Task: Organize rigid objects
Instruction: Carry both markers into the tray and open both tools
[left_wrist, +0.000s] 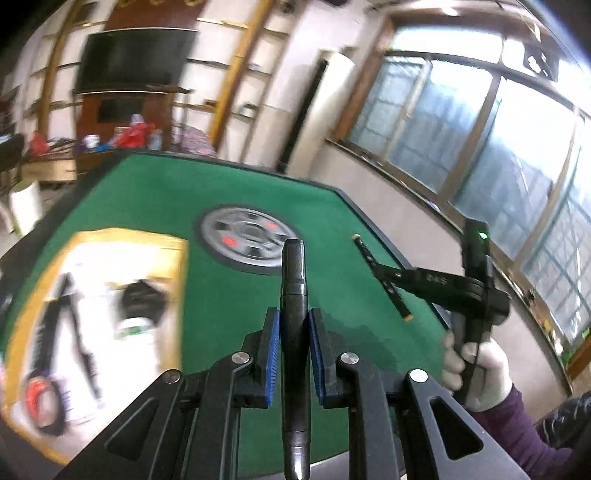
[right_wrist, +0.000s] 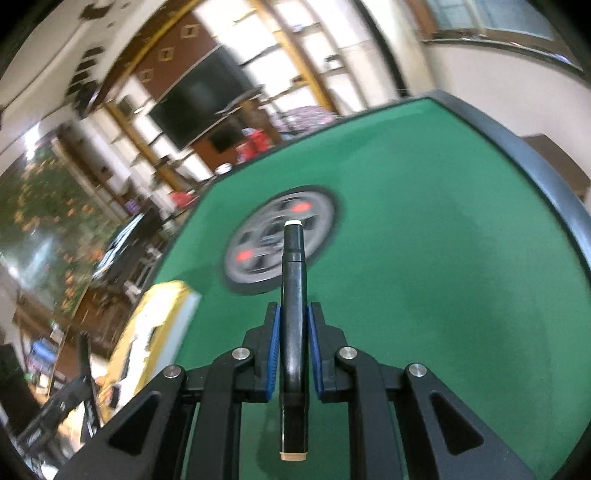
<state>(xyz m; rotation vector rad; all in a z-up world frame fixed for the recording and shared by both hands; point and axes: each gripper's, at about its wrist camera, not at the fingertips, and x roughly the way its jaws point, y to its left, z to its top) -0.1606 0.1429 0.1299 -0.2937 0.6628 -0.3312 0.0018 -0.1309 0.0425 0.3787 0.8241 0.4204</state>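
Observation:
My left gripper (left_wrist: 293, 325) is shut on a dark metal tube piece (left_wrist: 294, 277) that points forward above the green table (left_wrist: 221, 295). My right gripper (right_wrist: 293, 317) is shut on a black flute section (right_wrist: 294, 295) with cream end caps, held above the table. In the left wrist view the right gripper (left_wrist: 384, 275) shows at the right, holding that black flute section (left_wrist: 380, 277) over the table's right edge. A yellow-edged box (left_wrist: 99, 314) lies on the table at the left; it also shows in the right wrist view (right_wrist: 159, 332).
A round grey disc with red spots (left_wrist: 251, 238) is set in the table's middle, also seen in the right wrist view (right_wrist: 280, 236). The table has a dark raised rim (right_wrist: 554, 184). Windows (left_wrist: 480, 129) stand at the right, shelves and a television (left_wrist: 136, 59) behind.

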